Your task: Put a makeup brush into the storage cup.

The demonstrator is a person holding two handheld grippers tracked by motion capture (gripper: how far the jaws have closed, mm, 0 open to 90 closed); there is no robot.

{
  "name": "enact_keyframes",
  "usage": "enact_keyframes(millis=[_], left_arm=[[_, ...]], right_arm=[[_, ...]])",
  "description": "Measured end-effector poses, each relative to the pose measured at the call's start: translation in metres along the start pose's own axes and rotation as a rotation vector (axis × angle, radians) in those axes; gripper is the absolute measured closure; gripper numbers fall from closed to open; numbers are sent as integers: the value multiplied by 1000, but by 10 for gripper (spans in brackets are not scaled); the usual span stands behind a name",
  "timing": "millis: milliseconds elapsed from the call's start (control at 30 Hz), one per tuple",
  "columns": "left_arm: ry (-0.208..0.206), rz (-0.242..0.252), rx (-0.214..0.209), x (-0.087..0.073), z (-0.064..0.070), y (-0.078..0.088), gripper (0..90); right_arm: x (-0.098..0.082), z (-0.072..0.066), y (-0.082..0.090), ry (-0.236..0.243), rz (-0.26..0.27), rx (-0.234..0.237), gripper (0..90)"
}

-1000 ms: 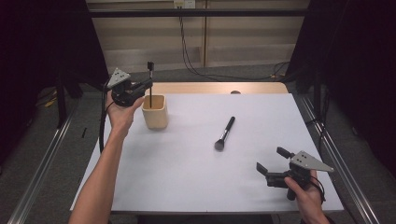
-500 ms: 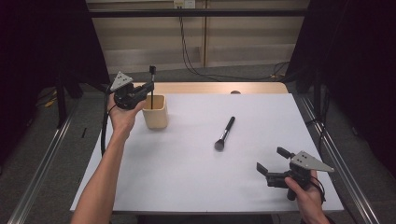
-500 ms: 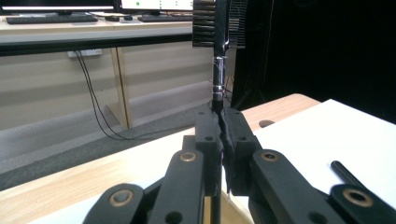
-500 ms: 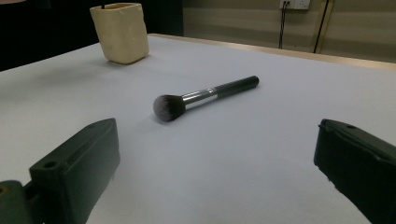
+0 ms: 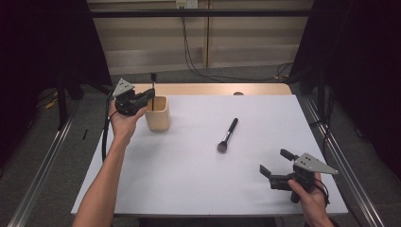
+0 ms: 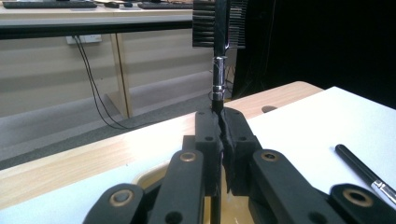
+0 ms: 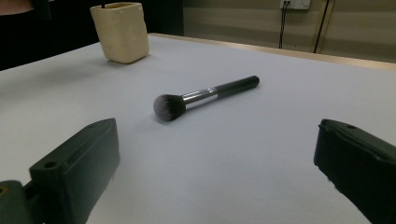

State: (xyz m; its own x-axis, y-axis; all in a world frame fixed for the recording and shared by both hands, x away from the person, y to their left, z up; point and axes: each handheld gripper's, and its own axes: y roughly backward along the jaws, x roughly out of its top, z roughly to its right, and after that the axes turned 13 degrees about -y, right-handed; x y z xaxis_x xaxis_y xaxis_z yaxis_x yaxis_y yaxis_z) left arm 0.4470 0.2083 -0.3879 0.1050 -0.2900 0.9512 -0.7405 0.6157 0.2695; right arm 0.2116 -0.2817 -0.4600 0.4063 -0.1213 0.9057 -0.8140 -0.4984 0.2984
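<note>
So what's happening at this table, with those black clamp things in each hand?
A person is tidying makeup brushes into a cream cup. The left gripper is shut on a thin brush with a flat comb-like head, holding it upright over the cup's mouth. The right gripper rests near the table's front edge with its jaws open, pointing towards a round powder brush lying on the white tabletop.

- Left forearm ran up the table's left side, bare, the left hand [image 5: 124,124] raised with its wrist cocked.
- Left gripper [image 5: 150,93] pointed toward the table's right, held level, its jaws pinched tight together.
- Right hand [image 5: 309,196] sat low at the near right corner, clasping its tool from below.
- Right gripper [image 5: 274,161] aimed left across the table — jaws spread wide, nothing between them.
</note>
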Motion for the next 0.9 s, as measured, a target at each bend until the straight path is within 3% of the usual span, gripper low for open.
enact_keyframes(millis=[900], left_arm=[[16, -29, -12, -18, 5, -3, 860]], right_arm=[[0, 0, -1, -4, 0, 2, 0]])
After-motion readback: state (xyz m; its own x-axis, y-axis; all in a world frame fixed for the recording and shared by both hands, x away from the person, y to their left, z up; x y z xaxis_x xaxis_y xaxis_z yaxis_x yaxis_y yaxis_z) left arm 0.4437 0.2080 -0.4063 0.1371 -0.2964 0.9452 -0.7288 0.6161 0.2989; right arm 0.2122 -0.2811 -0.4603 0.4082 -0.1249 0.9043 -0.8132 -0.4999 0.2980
